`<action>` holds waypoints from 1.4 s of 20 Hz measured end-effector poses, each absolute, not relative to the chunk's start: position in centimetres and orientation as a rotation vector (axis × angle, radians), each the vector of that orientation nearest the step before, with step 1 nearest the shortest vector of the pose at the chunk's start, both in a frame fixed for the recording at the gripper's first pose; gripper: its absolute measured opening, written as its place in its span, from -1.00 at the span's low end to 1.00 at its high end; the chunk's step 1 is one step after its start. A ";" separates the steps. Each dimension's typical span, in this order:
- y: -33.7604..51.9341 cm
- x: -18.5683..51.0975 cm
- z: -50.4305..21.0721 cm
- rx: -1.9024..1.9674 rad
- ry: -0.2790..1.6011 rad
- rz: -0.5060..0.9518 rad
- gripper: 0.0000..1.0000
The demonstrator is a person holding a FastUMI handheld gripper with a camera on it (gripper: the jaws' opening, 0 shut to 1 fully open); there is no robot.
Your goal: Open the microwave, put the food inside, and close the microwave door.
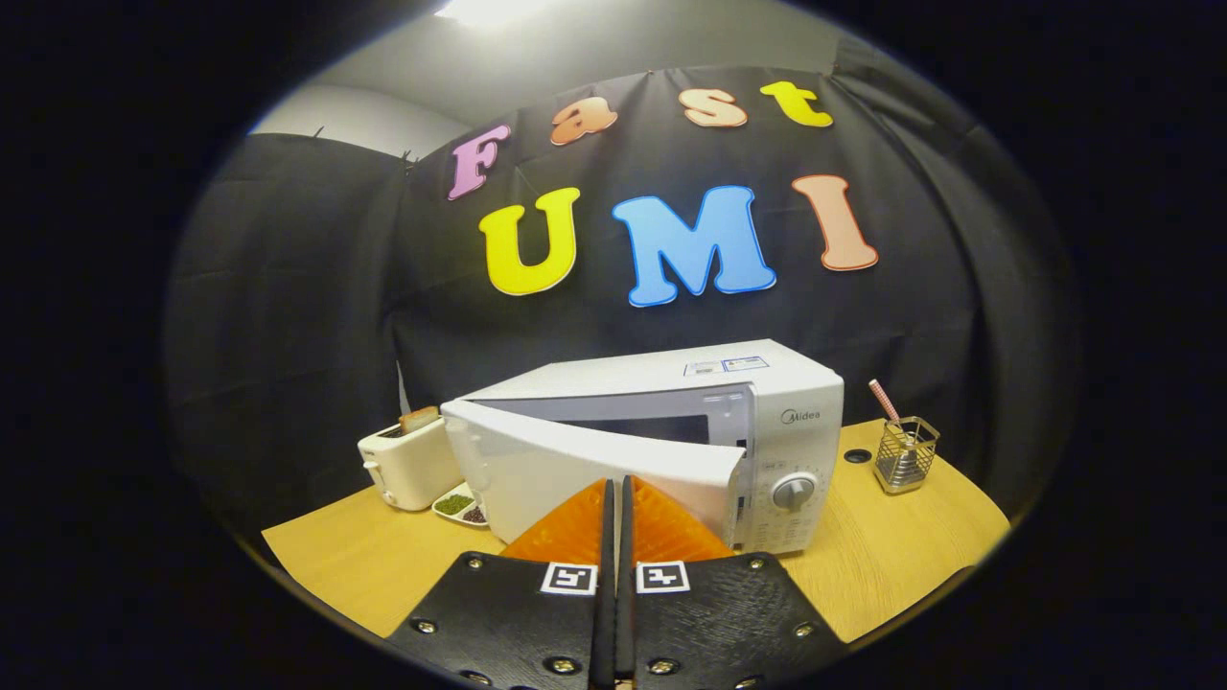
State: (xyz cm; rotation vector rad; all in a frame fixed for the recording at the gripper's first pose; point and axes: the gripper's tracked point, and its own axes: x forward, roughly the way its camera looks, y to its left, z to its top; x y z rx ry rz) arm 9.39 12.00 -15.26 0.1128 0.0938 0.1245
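Microwave (661, 431) door (585, 470) ajar; interior mostly hidden behind it, only a dark sliver visible, contents can't tell. Door's lower middle covered by orange fingers (573, 527). Gripper (614, 484): tips pressed together w/ nothing between; contact w/ door unclear. Dish (458, 506) partly hidden behind door's corner, contents too small to ID. Toaster (407, 465): slot item too small to tell. Wire holder (906, 452) contents unclear. Panel markings under dial (794, 491) illegible.
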 end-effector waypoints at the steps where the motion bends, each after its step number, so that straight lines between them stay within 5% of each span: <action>1: 11.5 10.1 -15.2 0.120 0.089 0.105 -0.98; 19: 6.5 18.8 -15.4 0.131 0.088 -0.036 -0.99; 28: 6.6 15.0 -14.5 0.104 0.048 0.011 -0.88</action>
